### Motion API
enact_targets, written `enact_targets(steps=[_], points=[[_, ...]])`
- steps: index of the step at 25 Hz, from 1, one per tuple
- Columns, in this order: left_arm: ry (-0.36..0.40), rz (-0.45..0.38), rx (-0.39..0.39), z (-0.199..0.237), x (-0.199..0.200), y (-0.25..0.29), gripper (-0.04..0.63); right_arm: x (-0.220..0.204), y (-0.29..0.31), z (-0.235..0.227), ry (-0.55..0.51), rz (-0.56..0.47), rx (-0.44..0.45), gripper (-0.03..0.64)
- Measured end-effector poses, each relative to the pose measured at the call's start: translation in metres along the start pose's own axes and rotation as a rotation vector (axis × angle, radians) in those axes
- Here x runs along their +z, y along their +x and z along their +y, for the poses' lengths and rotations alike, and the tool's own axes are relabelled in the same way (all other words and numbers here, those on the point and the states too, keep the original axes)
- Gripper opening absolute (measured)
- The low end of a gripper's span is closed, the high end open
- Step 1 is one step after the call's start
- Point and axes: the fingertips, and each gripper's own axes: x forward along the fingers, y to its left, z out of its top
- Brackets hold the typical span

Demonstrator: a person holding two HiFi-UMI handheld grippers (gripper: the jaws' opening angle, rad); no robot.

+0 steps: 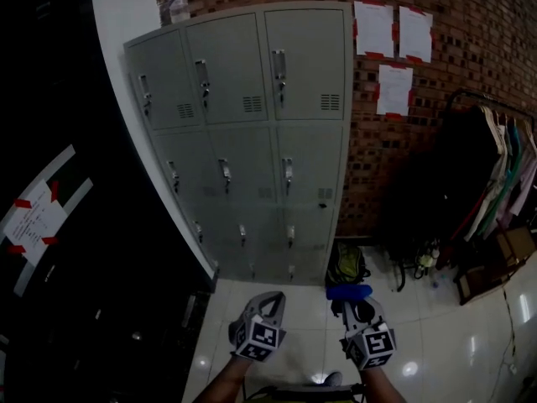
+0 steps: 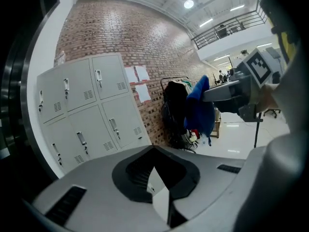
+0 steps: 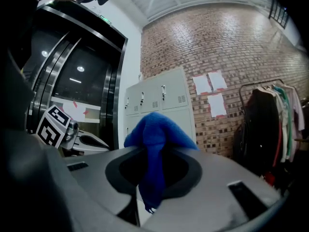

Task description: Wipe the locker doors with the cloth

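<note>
1. The right gripper [image 1: 354, 306] has its jaws closed on the blue cloth [image 3: 154, 144] – one bunch stands above the jaws and a tail hangs below.
2. The left gripper [image 1: 269, 296] has its jaws together with nothing between them.
3. Both are held low over the floor, well apart from the locker doors [image 1: 252, 141]. This would fit either just before a wipe or just after one.
4. For any pass, I judge that the bunched end should meet the door flat. The handles and vent slots look likely to snag the tail.
5. All nine doors are shut, so their contents are hidden.
6. A bottle [image 1: 177, 0] stands at the left corner of the locker top – its fill can't be seen.
</note>
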Motion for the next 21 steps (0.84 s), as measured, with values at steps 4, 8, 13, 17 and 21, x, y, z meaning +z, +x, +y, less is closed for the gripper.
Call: enact_targets(steps=[4, 8, 13, 17, 21], points=[[0.006, -0.015, -0.053, -0.009, -0.011, -0.015, 0.005, -0.013, -0.018, 0.015, 0.013, 0.018, -0.049, 0.067], [0.025, -0.045, -0.064, -0.006, -0.013, -0.037, 0.005, -0.022, -0.029, 0.036, 0.013, 0.033, -0.069, 0.067], [0.038, -0.038, -0.071, -0.002, -0.025, -0.055, 0.005, -0.031, -0.033, 0.054, 0.033, 0.035, -0.082, 0.067], [0.037, -0.031, -0.063, 0.002, -0.028, -0.067, 0.005, -0.036, -0.032, 0.064, 0.032, 0.041, -0.071, 0.067], [0.031, -0.028, -0.058, 0.007, -0.040, -0.068, 0.005, -0.035, -0.025, 0.072, 0.034, 0.036, -0.059, 0.067]])
